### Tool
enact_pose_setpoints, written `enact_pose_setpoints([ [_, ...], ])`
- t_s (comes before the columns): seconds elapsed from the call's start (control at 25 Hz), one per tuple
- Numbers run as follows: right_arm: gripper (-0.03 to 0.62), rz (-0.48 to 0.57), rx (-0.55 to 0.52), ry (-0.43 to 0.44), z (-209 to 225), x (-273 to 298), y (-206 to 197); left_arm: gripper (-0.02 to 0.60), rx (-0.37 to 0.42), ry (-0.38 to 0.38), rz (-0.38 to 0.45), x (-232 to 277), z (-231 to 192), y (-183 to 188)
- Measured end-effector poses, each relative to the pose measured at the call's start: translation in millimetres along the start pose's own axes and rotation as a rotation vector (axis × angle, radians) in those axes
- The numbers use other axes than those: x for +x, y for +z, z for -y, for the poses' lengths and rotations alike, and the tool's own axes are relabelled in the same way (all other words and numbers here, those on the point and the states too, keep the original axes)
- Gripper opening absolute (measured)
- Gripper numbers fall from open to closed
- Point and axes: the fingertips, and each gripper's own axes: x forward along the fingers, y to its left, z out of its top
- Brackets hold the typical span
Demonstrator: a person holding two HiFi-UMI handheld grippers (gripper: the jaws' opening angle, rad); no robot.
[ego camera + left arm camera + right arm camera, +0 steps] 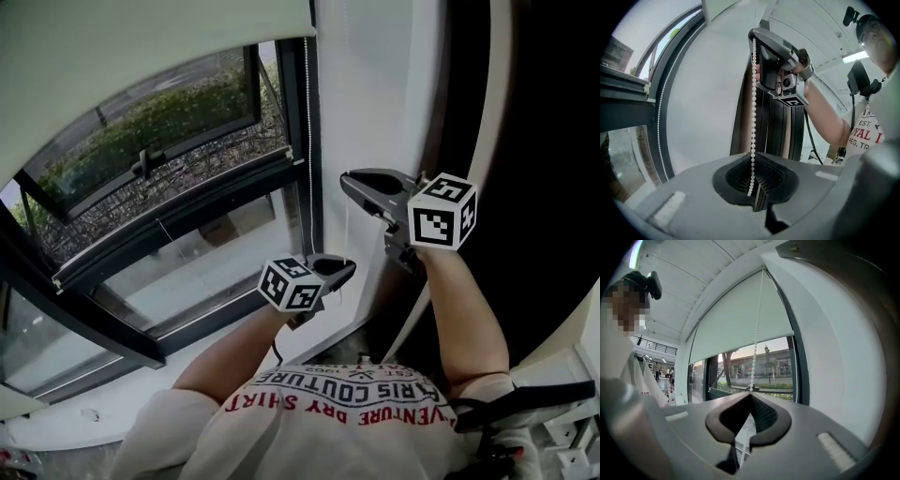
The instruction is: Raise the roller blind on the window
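roller blind [740, 329]: pale plain sheet, drawn partway down, bottom edge level across the glass, at 11 o'clock in your head view | bead chain [753, 93]: white, hangs straight and taut on the window's 3 o'clock side | window [169, 187]: dark frame, lower panes uncovered before you

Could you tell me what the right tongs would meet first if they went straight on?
Past the held bead chain, probably the window glass below the roller blind; depth is unclear.
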Motion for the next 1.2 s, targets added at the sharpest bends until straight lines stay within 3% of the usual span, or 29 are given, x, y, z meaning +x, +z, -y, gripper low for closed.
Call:
enact_pose_setpoints([
  [0.16, 0.006, -0.008, -0.034, -0.039, 4, -2, -2, 0.006, -0.004, 0.011, 0.005, 2, -6, -1],
  [0.36, 0.006, -0.059, -0.045, -0.073, 7, 1, -29, 0.006, -0.007, 0.024, -0.047, 8, -11, -27],
  [0.64, 0.006, -0.110, -0.005, -0.114, 11, 2, -87, 0.006, -0.036, 0.061, -0.107, 21, -22, -82],
  [1.04, 0.006, -0.301, 0.050, -0.122, 9, 13, -195, 0.006, -0.052, 0.109, -0.303, 29, -41, -187],
  [1.2, 0.006, -0.309, 0.079, -0.116, 7, 16, -211, 0.006, -0.055, 0.132, -0.308, 24, -47, -204],
])
